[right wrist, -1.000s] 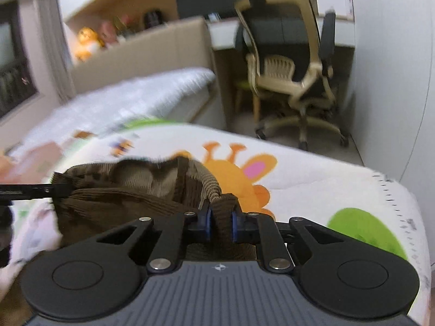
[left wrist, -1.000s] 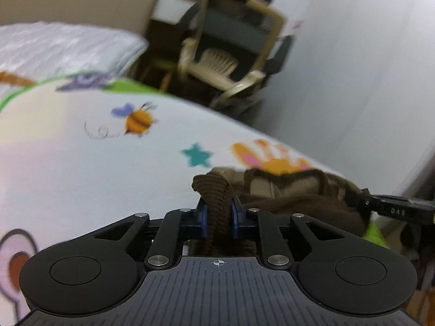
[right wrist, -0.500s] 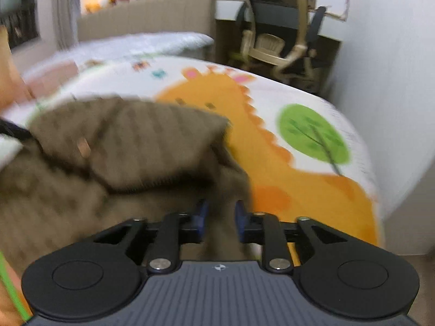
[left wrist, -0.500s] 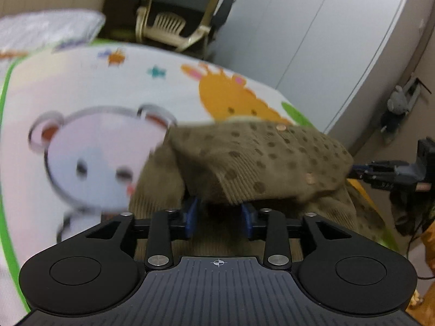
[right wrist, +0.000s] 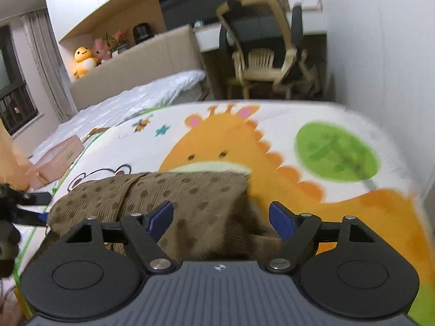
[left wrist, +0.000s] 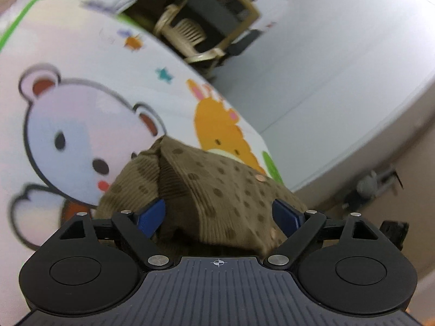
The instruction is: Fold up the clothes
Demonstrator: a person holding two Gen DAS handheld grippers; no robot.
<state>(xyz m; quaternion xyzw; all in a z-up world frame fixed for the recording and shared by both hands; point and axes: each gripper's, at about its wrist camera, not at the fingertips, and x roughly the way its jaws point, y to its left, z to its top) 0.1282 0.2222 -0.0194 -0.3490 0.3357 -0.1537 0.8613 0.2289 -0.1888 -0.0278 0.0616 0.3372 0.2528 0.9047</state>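
Note:
A brown corduroy garment with dark dots (left wrist: 217, 190) lies folded over on the cartoon-print bed cover (left wrist: 81, 114). It also shows in the right wrist view (right wrist: 190, 198). My left gripper (left wrist: 218, 217) is open, its blue pads spread wide just above the garment's near edge, holding nothing. My right gripper (right wrist: 221, 218) is open too, over the garment's right end. The left gripper's tip shows at the left edge of the right wrist view (right wrist: 30, 206).
A beige office chair (right wrist: 266, 62) stands beyond the bed's far end by a desk. A pink box (right wrist: 54, 160) lies on the bed at the left. A white wall (right wrist: 380, 54) runs along the right side. Plush toys (right wrist: 84, 61) sit on the headboard shelf.
Both grippers held the garment's edge shut a second ago, laid it down folded over, then opened wide and let go. The garment now rests on the bed.

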